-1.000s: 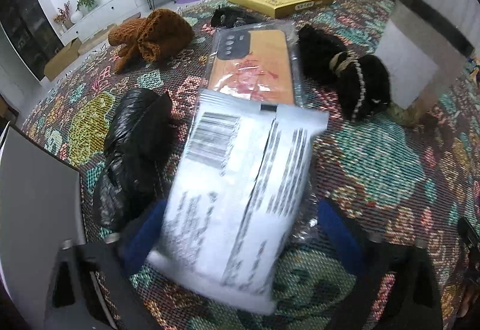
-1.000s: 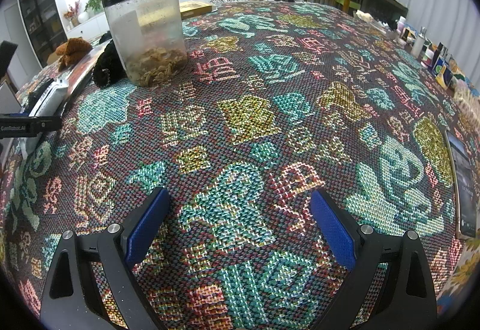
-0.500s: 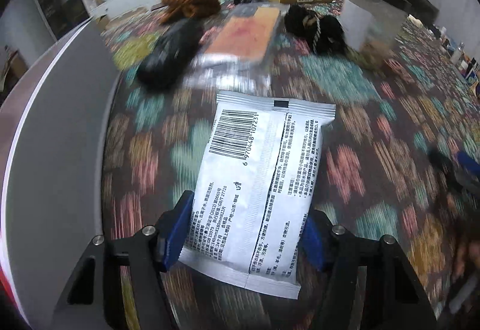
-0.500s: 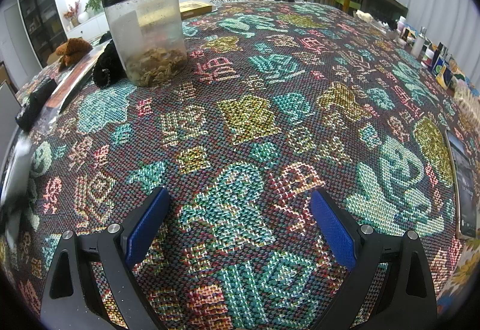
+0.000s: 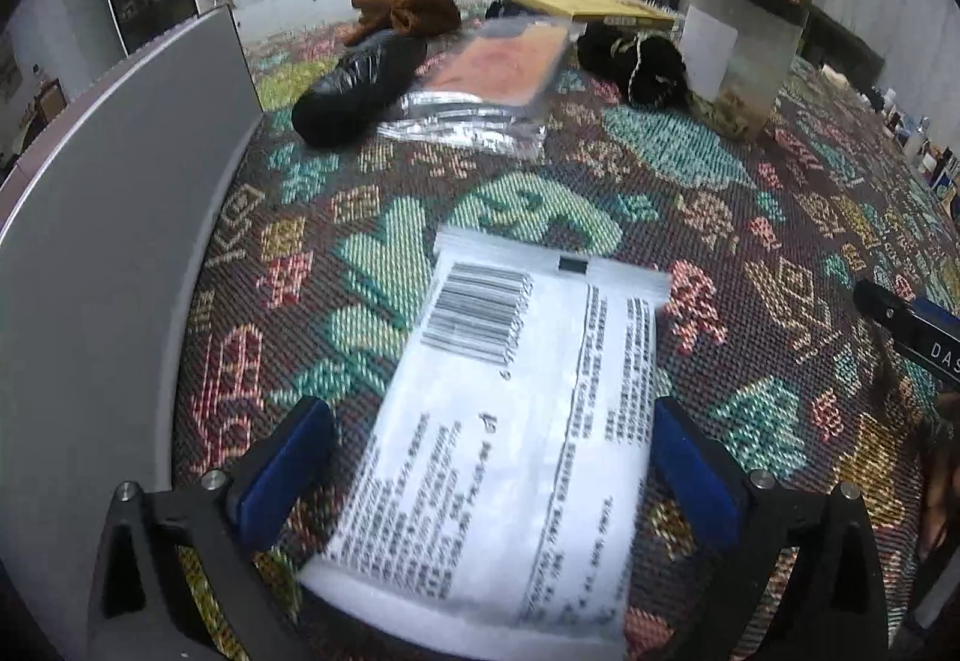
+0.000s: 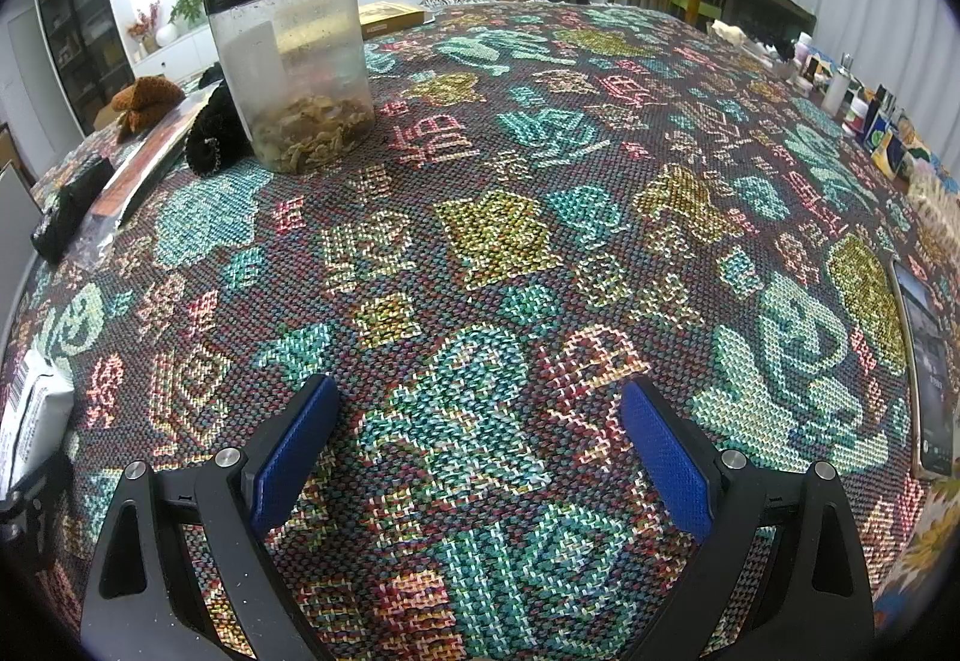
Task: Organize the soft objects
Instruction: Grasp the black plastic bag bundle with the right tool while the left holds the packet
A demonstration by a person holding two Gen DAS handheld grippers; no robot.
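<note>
My left tongs (image 5: 489, 472) are opening, and the white packet (image 5: 516, 421) lies flat on the patterned desk (image 5: 690, 217) between the blue pads (image 5: 288, 463), which no longer press on it. It sits near the desk's left edge, just beside the grey panel (image 5: 120, 217) that stands along that edge. My right tongs (image 6: 480, 451) are spread wide over bare cloth with nothing between them.

The other soft things lie toward the far left corner: a black crinkled bundle (image 5: 360, 87), a clear pouch with an orange item (image 5: 486, 84), a brown knitted piece (image 5: 414, 9) and a black fuzzy piece (image 5: 636, 60), with a clear canister (image 5: 744, 54) just beside that last one.

The risks, as I judge them: the packet's near end reaches back under my left tongs, so if I pull away low, a pad could catch the slick film and drag it askew. The wrap looks slippery, so a nudge could slide it against the grey panel. And when I reach for the black fuzzy piece, a wide swing could knock the canister, which looks tall enough to tip.
</note>
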